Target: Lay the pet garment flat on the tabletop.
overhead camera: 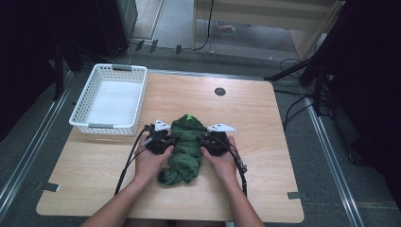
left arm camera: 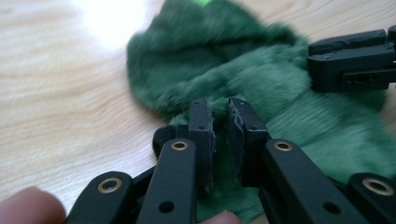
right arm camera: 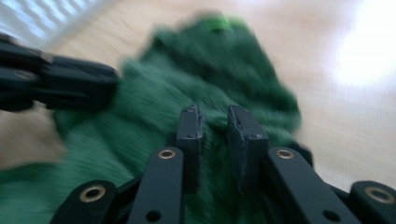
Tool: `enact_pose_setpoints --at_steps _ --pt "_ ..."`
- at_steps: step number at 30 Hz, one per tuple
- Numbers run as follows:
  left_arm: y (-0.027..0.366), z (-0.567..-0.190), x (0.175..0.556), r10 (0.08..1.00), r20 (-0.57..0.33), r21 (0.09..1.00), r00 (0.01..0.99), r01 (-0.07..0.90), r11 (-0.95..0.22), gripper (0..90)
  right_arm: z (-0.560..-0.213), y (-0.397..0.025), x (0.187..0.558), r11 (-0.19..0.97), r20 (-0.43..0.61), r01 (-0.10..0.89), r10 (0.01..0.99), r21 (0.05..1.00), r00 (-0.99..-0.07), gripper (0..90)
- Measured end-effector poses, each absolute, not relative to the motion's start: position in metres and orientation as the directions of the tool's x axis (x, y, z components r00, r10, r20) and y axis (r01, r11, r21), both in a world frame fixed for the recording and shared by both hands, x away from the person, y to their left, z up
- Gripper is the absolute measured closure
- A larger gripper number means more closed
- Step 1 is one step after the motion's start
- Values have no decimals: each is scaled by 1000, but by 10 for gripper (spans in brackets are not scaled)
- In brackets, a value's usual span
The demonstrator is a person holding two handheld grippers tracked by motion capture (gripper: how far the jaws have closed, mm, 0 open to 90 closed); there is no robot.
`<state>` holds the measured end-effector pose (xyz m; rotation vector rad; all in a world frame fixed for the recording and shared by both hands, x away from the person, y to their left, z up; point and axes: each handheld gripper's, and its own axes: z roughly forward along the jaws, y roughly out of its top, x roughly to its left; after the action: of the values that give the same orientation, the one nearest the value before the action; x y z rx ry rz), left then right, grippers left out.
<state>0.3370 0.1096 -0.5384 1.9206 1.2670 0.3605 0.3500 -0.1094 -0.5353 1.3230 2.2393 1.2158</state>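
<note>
Left gripper (left arm camera: 219,109): jaws nearly together, pinching a fold of the green cloth (overhead camera: 186,149). Right gripper (right arm camera: 215,116): jaws narrow, clamped on the cloth's opposite edge. Cloth lies bunched mid-table (overhead camera: 255,109), between both hands. White basket (overhead camera: 109,98) stands at far left.

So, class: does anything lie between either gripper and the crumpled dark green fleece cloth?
Nothing visible: the left gripper and right gripper both sit right on the crumpled dark green fleece cloth, jaws nearly closed around folds.
</note>
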Motion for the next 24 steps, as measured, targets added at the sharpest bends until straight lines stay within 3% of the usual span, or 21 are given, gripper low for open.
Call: enact_pose_setpoints --at_steps 6,8,9,11,13,24 --pt "113 -545 350 883 -168 733 439 654 -186 804 -547 -114 361 217 174 610 839 762 -516 813" --pt "115 -547 355 882 -207 738 423 660 -142 794 -548 -112 365 200 172 608 850 769 -497 811" --pt "116 -547 356 880 -223 740 418 661 -126 773 -548 -111 366 193 175 611 854 768 -490 797" --pt "115 -545 352 864 -248 747 439 654 -118 647 -546 -111 367 188 190 611 846 769 -499 693" --pt "116 -541 342 857 -218 767 467 625 -145 552 -541 -111 359 186 182 595 845 782 -504 633" --pt "161 -522 287 849 -252 809 464 583 -78 530 -492 -111 309 232 155 496 769 837 -621 556"
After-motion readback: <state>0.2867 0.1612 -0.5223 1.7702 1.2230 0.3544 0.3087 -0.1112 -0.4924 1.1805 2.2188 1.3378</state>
